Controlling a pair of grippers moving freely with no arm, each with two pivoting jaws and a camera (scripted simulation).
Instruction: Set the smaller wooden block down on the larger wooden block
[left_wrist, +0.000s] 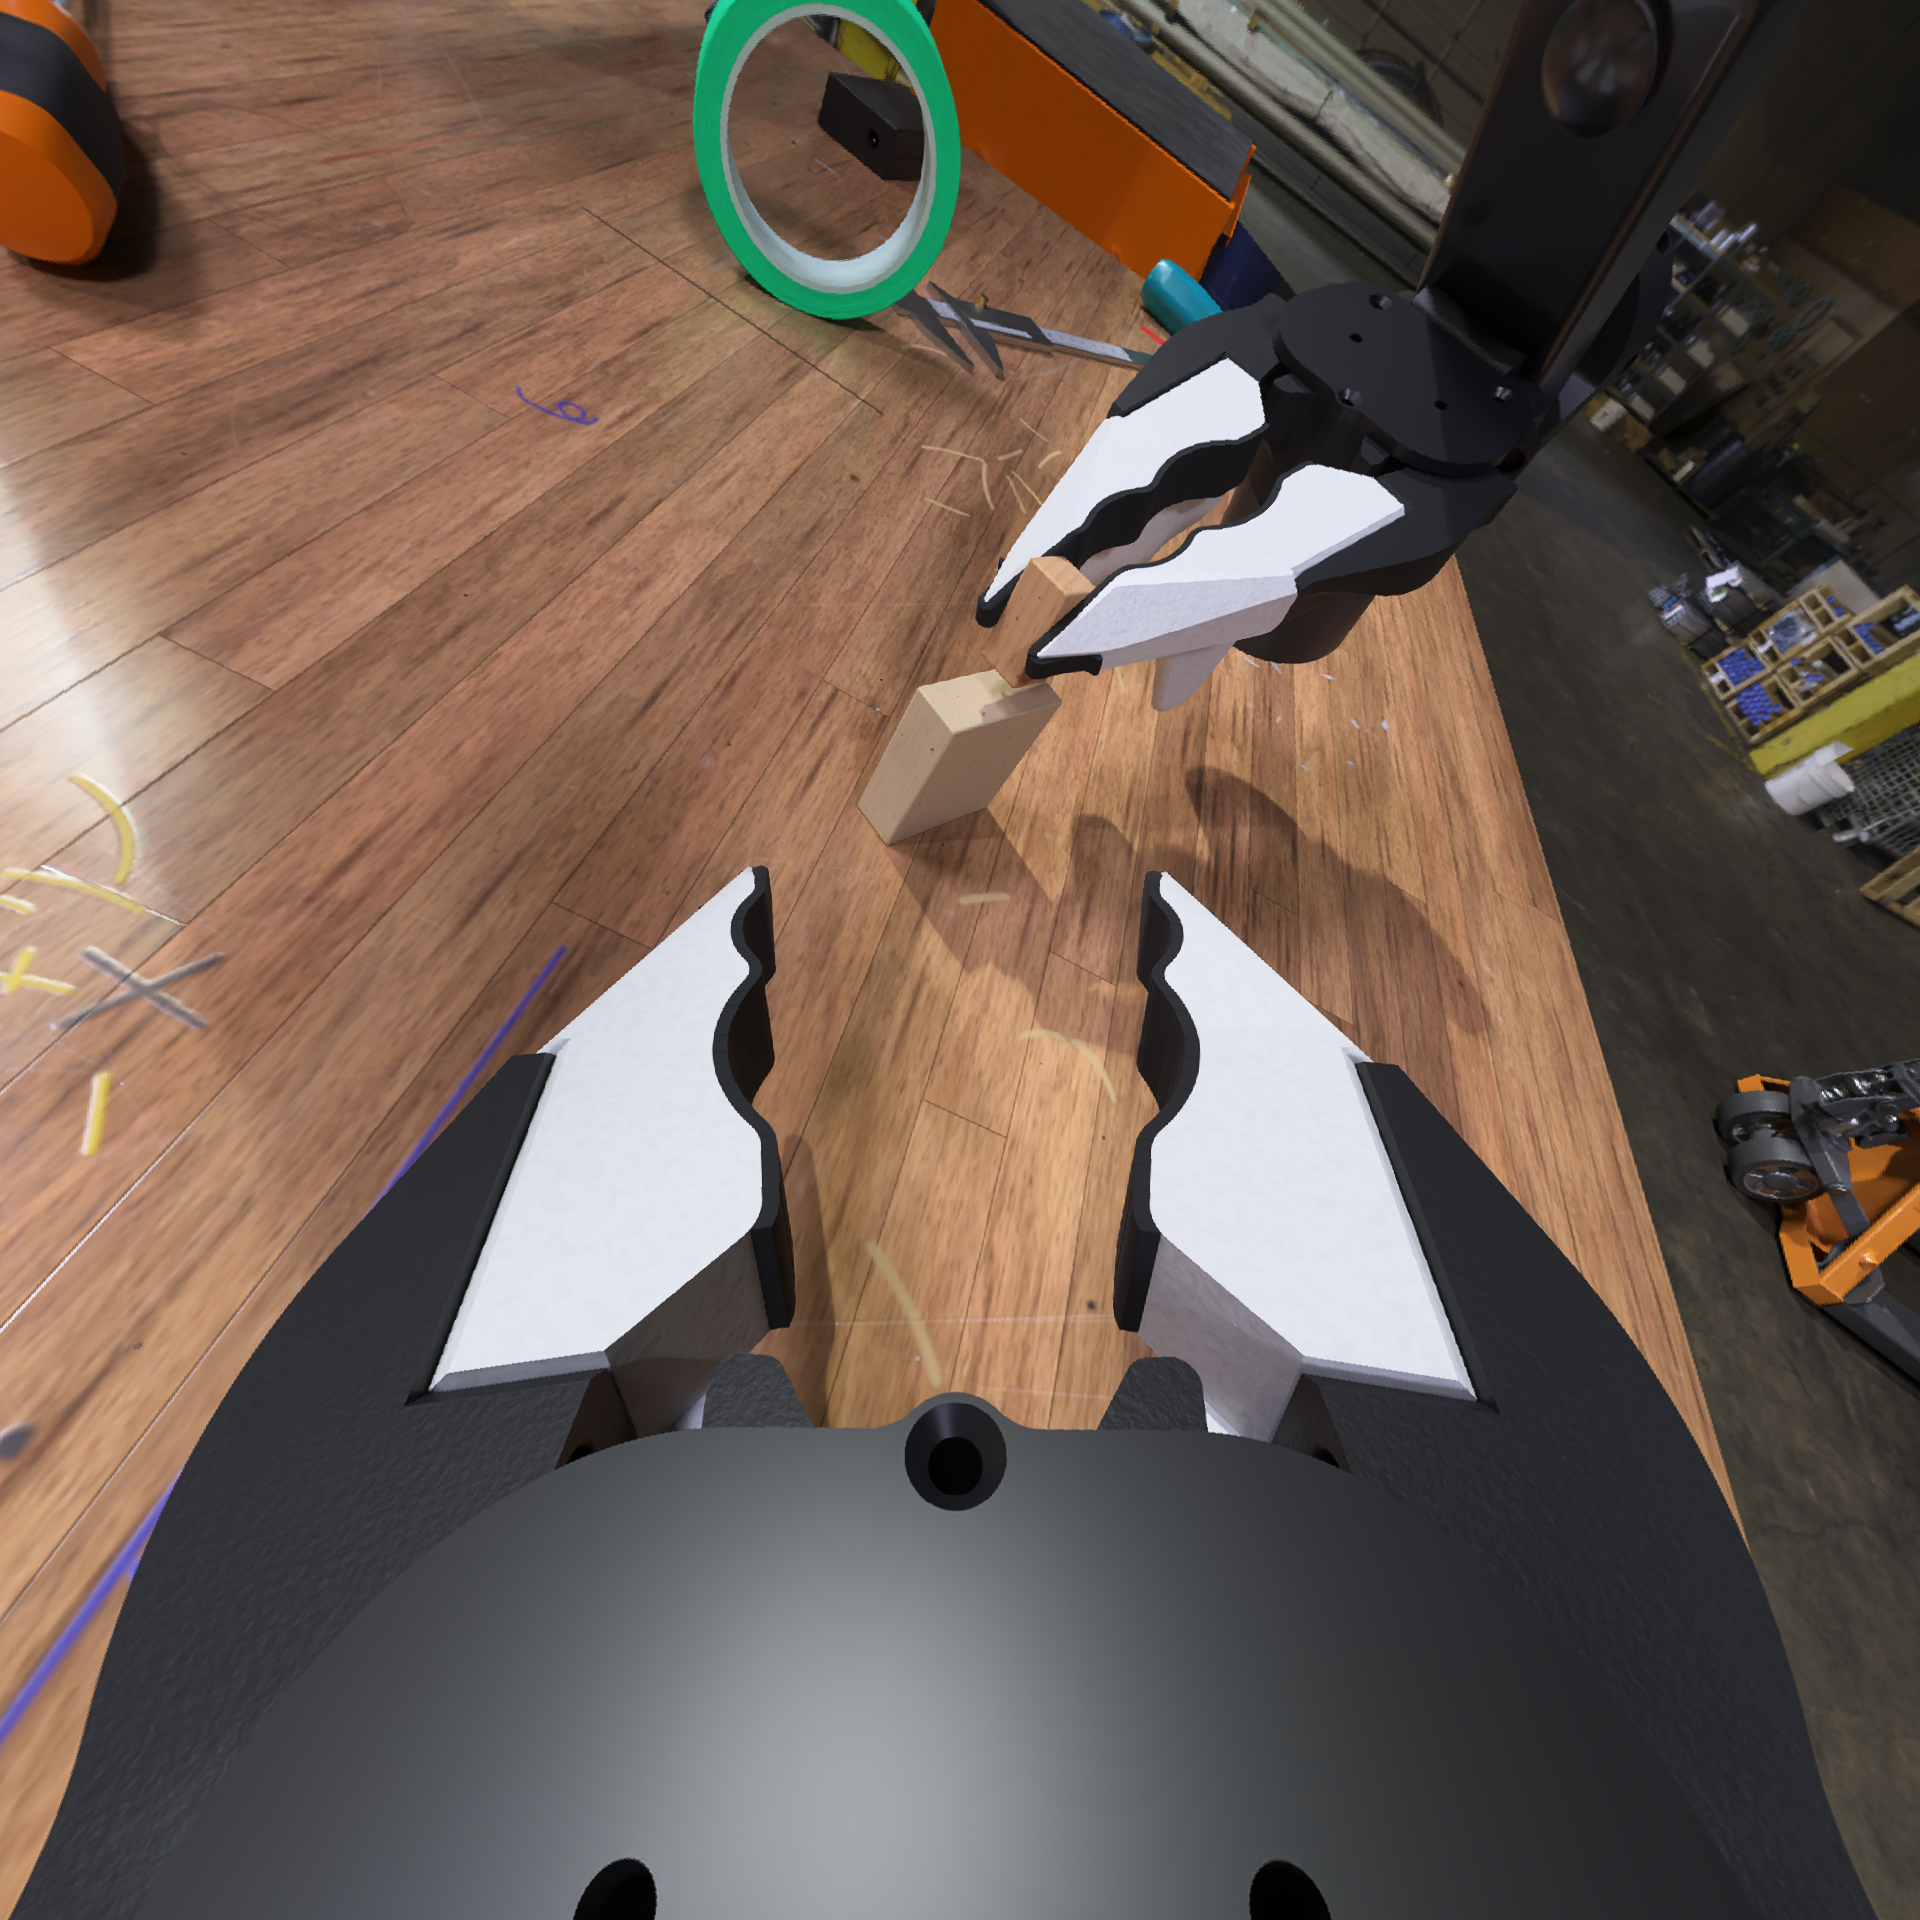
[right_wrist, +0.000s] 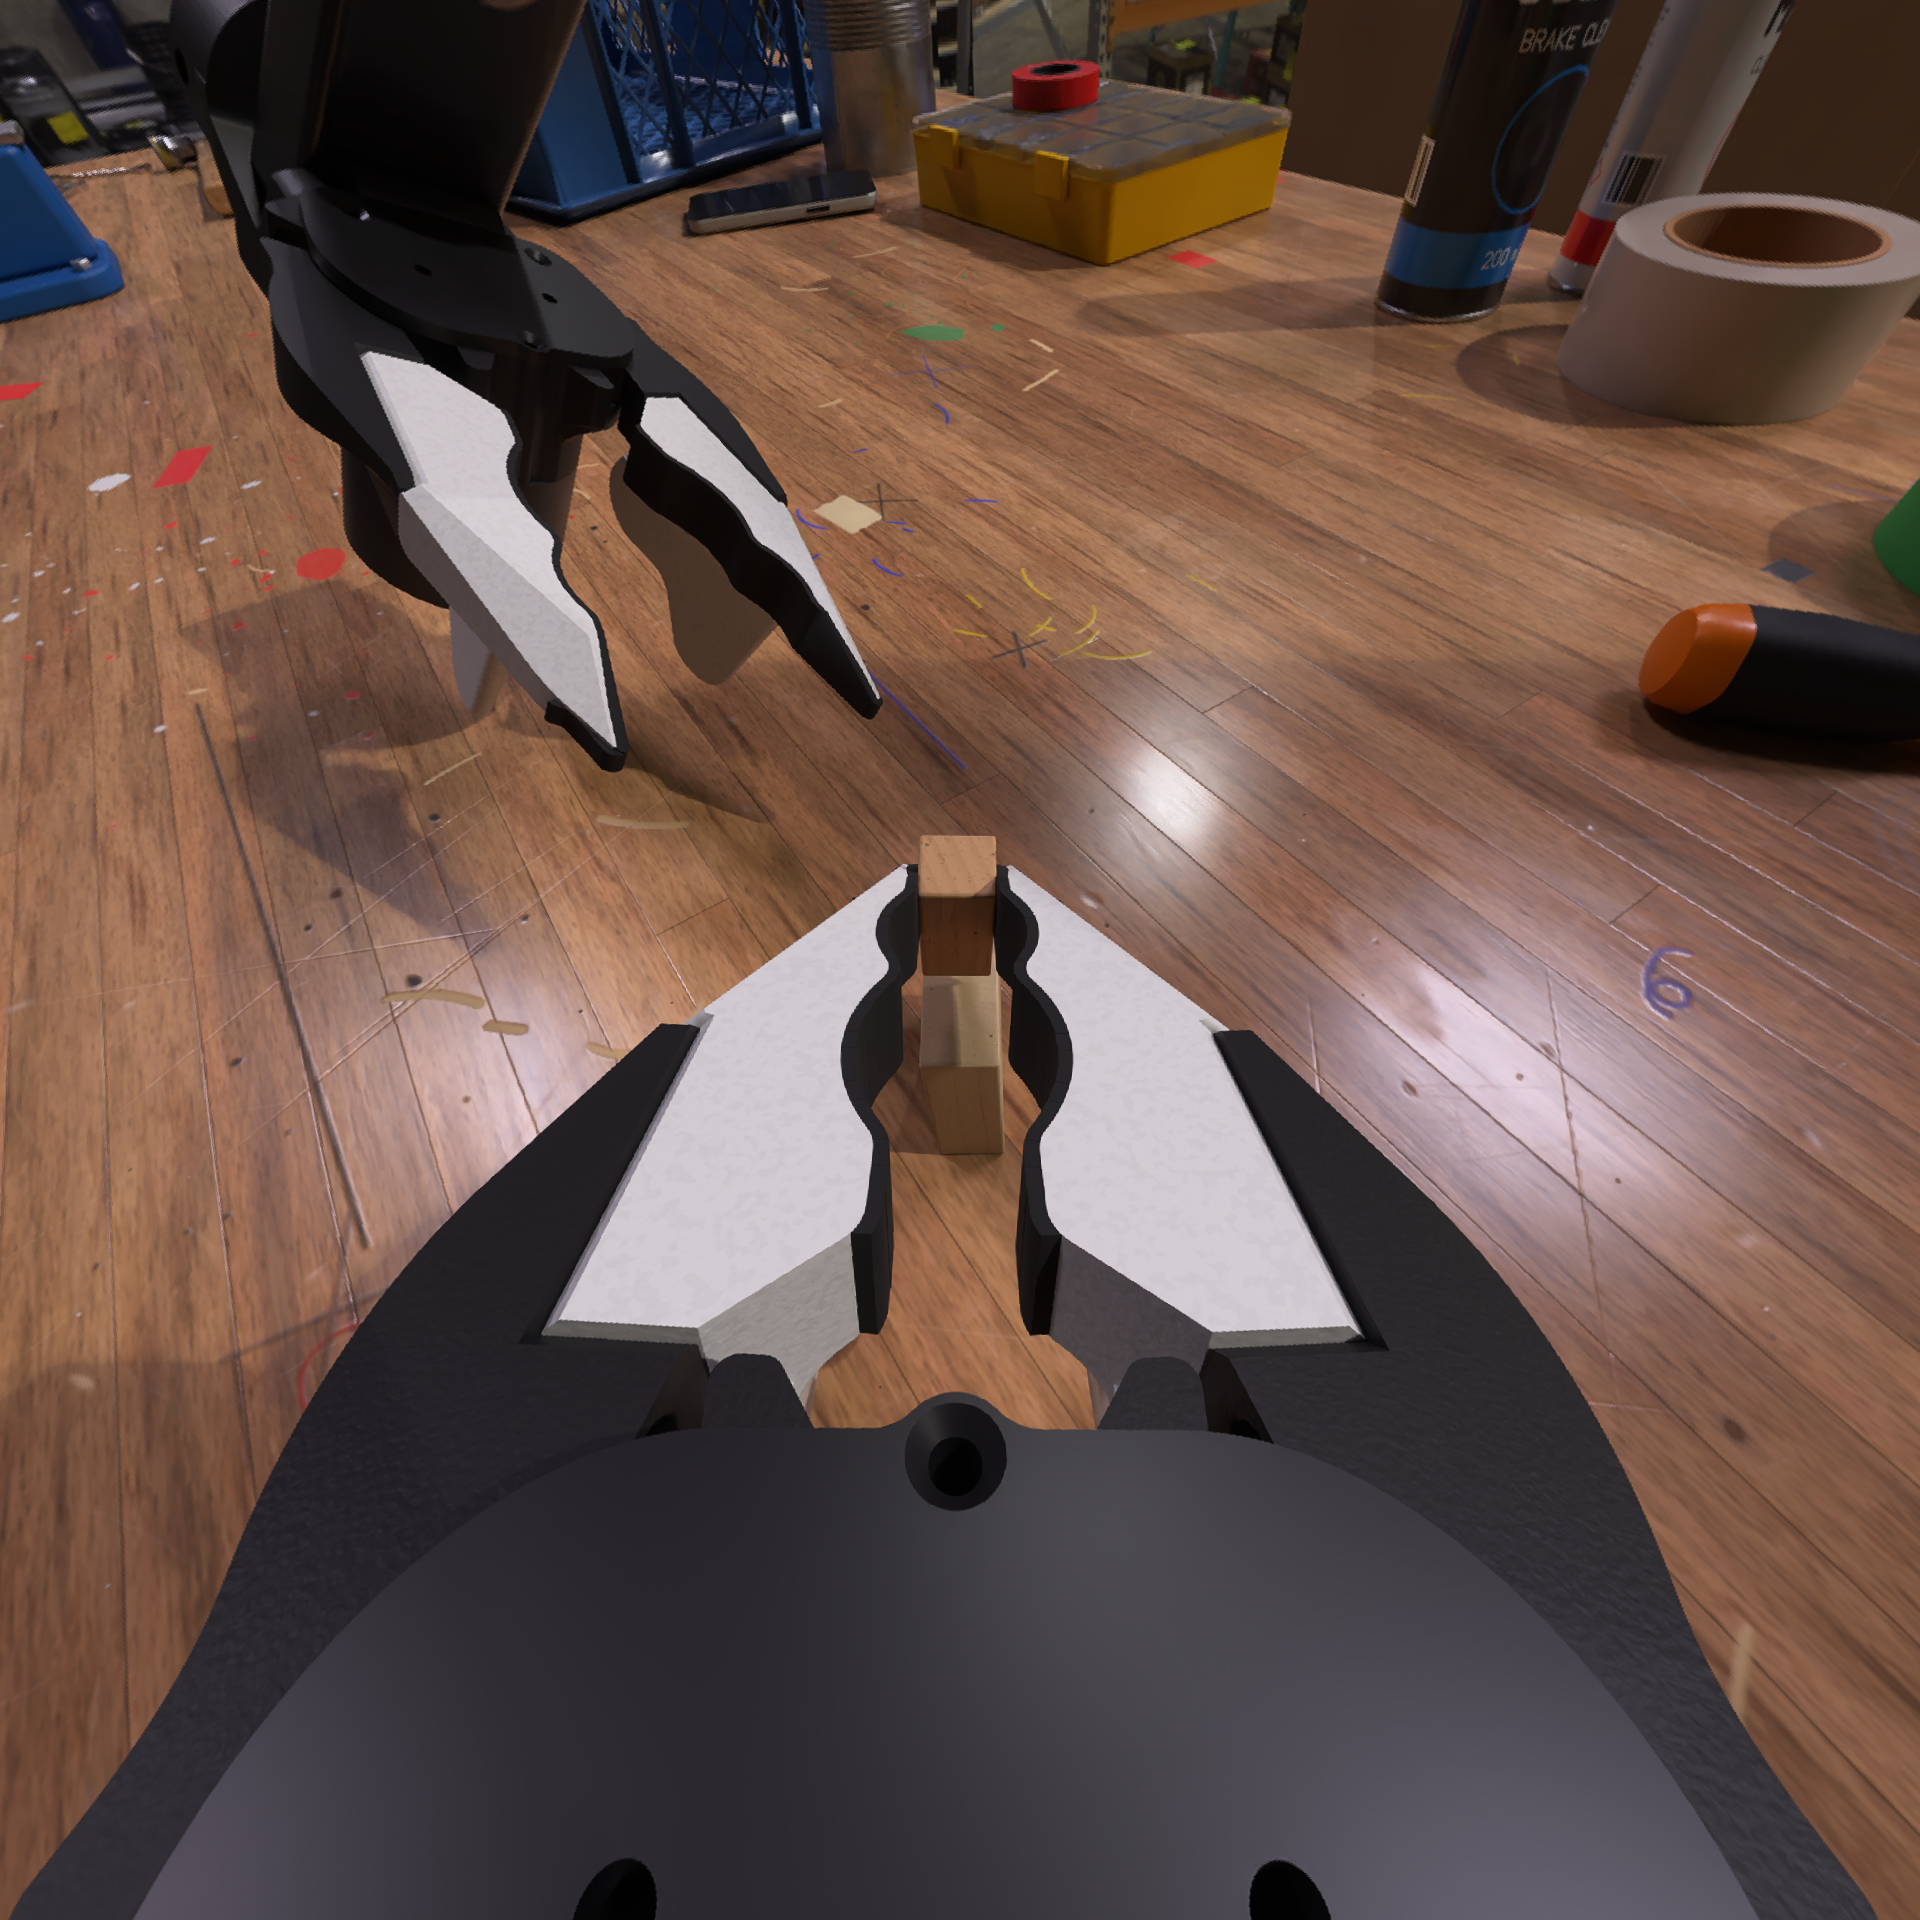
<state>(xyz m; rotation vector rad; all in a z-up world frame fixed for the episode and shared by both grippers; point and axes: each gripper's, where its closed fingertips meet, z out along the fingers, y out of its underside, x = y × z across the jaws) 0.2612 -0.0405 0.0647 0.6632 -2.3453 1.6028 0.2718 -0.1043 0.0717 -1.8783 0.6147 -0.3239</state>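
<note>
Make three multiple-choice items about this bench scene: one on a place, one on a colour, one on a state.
1. Where is the smaller wooden block?
A. beside the tape roll
B. over the larger wooden block
C. on the yellow box

2. What colour is the upright tape ring?
A. green
B. red
C. blue

3. How is the left gripper?
A. shut on a block
B. open, holding nothing
C. shut on a tool

Key: B, the right gripper holds it at the larger block's top; A, its rim is green; B, its fingers stand apart over bare wood.
</note>
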